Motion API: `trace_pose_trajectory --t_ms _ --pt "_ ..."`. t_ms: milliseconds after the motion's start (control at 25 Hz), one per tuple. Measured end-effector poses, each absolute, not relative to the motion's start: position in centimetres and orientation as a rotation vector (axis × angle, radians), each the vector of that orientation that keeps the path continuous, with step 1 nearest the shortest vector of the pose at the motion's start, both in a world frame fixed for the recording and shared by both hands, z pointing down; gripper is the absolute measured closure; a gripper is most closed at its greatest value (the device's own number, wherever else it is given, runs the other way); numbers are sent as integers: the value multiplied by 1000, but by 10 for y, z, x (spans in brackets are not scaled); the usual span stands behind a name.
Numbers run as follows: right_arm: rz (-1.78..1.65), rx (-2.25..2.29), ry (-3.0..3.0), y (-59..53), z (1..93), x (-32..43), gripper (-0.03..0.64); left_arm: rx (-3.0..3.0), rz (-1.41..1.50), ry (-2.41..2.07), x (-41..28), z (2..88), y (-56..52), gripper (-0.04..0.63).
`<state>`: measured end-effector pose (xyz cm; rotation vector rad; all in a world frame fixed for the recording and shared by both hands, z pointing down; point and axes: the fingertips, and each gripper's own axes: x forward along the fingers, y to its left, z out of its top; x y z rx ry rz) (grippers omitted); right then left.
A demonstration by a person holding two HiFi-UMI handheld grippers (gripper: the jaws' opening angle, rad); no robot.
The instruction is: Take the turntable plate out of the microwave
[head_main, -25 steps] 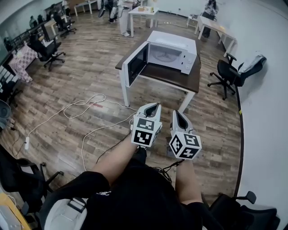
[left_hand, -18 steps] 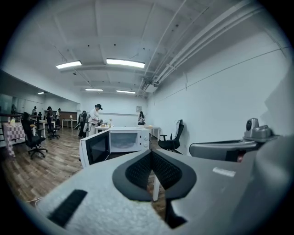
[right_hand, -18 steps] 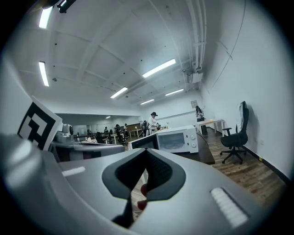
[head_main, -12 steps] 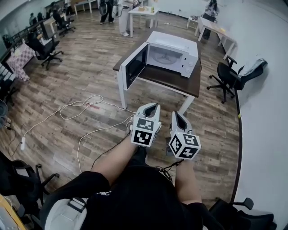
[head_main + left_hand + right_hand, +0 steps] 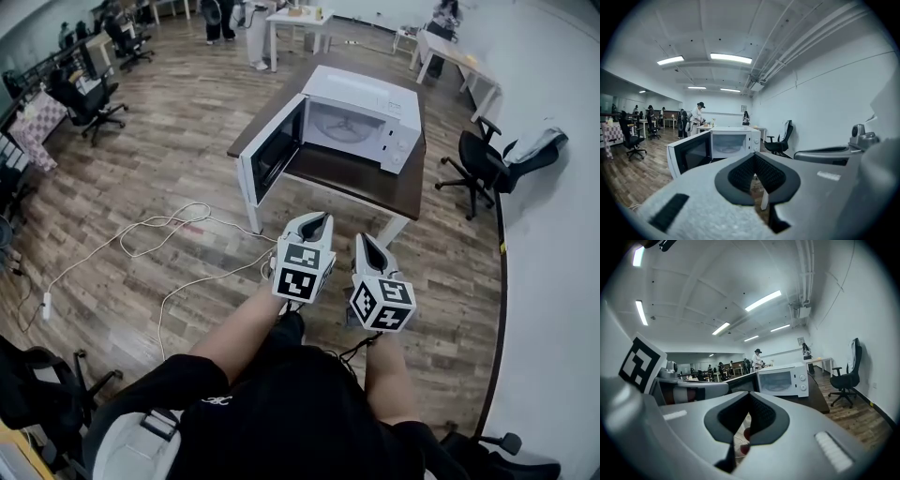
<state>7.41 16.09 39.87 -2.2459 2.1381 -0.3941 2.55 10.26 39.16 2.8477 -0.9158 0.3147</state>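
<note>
White box microwave (image 5: 367, 105) on dark brown wooden table (image 5: 352, 176), door open, round glass turntable plate (image 5: 340, 121) flat inside it, we read left gripper (image 5: 322, 218) and right gripper (image 5: 362, 238) jaws pressed together, empty, well apart from plate.

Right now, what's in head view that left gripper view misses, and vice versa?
Head view only: the person's left forearm and the marker cube on the left gripper.
Left gripper view only: ceiling light strips and ceiling pipes.
Both: white microwave on its brown table with the door swung open, a black office chair, and the right gripper.
</note>
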Motion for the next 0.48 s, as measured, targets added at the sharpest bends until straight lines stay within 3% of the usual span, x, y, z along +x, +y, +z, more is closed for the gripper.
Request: trace_pose_trajectory --t_ms 480 --pt "-430 -2276 2127 25 399 142 610 2832 355 -873 91 393 -34 586"
